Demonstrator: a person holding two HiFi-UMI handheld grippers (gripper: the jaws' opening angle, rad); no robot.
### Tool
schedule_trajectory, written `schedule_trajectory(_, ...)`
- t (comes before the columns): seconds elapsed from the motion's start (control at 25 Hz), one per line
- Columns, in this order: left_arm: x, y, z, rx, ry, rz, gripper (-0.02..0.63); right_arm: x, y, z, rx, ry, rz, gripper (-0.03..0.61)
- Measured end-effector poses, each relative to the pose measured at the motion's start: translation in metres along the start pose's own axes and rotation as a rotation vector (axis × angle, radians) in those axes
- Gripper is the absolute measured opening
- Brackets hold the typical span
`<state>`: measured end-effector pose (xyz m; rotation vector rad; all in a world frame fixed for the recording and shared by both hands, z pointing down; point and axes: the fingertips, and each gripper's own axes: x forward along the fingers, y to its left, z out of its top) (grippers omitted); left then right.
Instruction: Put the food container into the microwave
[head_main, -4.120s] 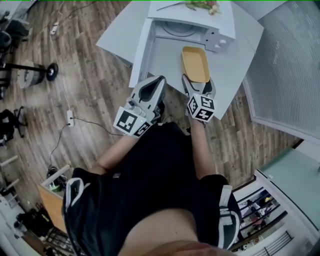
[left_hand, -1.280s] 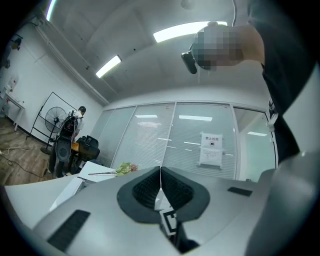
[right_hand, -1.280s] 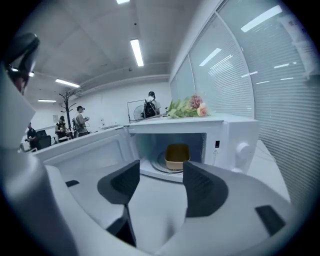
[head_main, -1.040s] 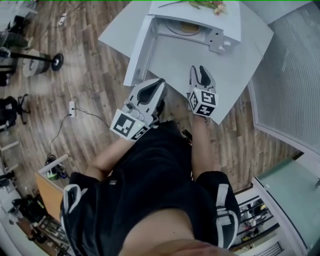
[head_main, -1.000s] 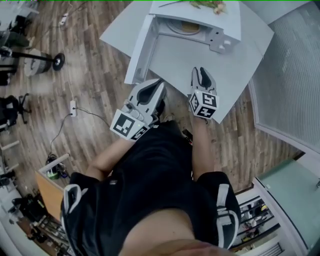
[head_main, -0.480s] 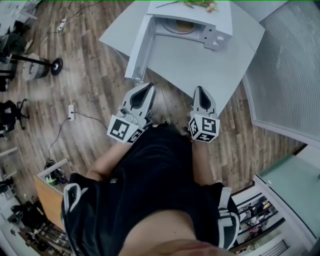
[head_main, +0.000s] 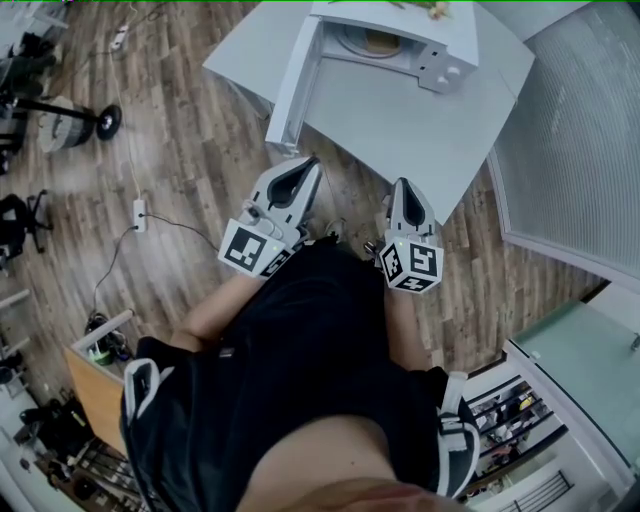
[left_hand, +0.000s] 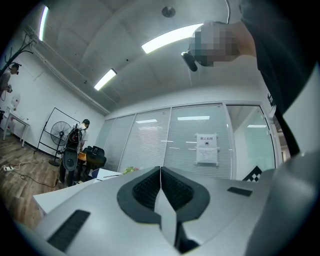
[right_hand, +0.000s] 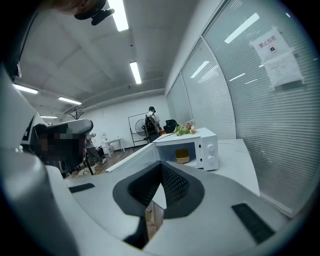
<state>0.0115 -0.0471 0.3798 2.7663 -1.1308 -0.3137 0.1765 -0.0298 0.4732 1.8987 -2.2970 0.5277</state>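
Observation:
The yellow food container (head_main: 378, 40) sits inside the white microwave (head_main: 440, 45), whose door (head_main: 292, 75) hangs open to the left. In the right gripper view the container (right_hand: 182, 156) shows in the microwave's (right_hand: 205, 147) open cavity, far ahead. My left gripper (head_main: 307, 163) is shut and empty, held off the table's near edge below the door. To its right, my right gripper (head_main: 403, 186) is also shut and empty, near the table's front corner. Each gripper's own view shows the left gripper (left_hand: 160, 171) and right gripper (right_hand: 161, 165) with tips touching.
The white table (head_main: 420, 115) carries the microwave, with green leaves (head_main: 432, 8) on its top. A glass wall with blinds (head_main: 580, 130) runs along the right. A floor fan (head_main: 70, 122) and a power strip with cable (head_main: 138, 214) lie on the wood floor at left.
Four seconds ago the container lay on the table at my right gripper; now it is inside the microwave. Both grippers have drawn back toward the body, the right one off the tabletop.

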Motion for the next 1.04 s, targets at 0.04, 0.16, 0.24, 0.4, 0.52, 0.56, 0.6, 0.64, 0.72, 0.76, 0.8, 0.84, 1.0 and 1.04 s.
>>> schedule_trajectory(0.04,-0.002,0.002,0.001,-0.004,-0.001,-0.002,0.025,0.0,0.004,0.001,-0.003,-0.002,0.002,0.023)
schedule_trajectory(0.16,-0.007,0.006,0.002,-0.009,-0.003,-0.01,0.025,0.001,0.012,0.003,-0.013,-0.005,0.001,0.023)
schedule_trajectory(0.24,-0.008,0.009,0.001,-0.012,-0.002,-0.016,0.025,0.004,0.014,0.002,-0.011,-0.004,-0.006,0.023)
schedule_trajectory(0.4,-0.011,0.015,0.001,-0.011,0.006,-0.026,0.025,0.007,0.017,0.001,-0.004,0.0,-0.019,0.023)
schedule_trajectory(0.52,-0.013,0.02,0.0,-0.018,0.007,-0.027,0.025,0.009,0.022,0.001,0.005,-0.007,-0.022,0.023)
schedule_trajectory(0.56,-0.014,0.022,0.0,-0.021,0.008,-0.029,0.025,0.01,0.023,0.001,0.009,-0.009,-0.022,0.023)
schedule_trajectory(0.6,-0.013,0.023,-0.001,-0.023,0.008,-0.031,0.025,0.011,0.025,0.001,0.012,-0.01,-0.021,0.023)
schedule_trajectory(0.64,-0.013,0.024,-0.001,-0.025,0.006,-0.034,0.025,0.013,0.026,0.001,0.016,-0.01,-0.021,0.023)
schedule_trajectory(0.72,-0.012,0.026,0.001,-0.031,0.004,-0.038,0.025,0.016,0.027,0.001,0.019,-0.008,-0.023,0.023)
schedule_trajectory(0.76,-0.012,0.026,0.002,-0.033,0.003,-0.04,0.025,0.017,0.028,0.002,0.02,-0.008,-0.024,0.023)
schedule_trajectory(0.8,-0.012,0.027,0.002,-0.034,0.002,-0.042,0.025,0.017,0.029,0.002,0.021,-0.009,-0.025,0.023)
schedule_trajectory(0.84,-0.012,0.028,0.003,-0.032,0.0,-0.044,0.025,0.018,0.03,0.003,0.022,-0.01,-0.025,0.023)
schedule_trajectory(1.0,-0.011,0.032,0.002,-0.028,0.0,-0.045,0.025,0.022,0.031,0.004,0.025,-0.011,-0.027,0.023)
schedule_trajectory(1.04,-0.011,0.034,0.002,-0.027,0.001,-0.045,0.025,0.024,0.031,0.004,0.026,-0.01,-0.027,0.023)
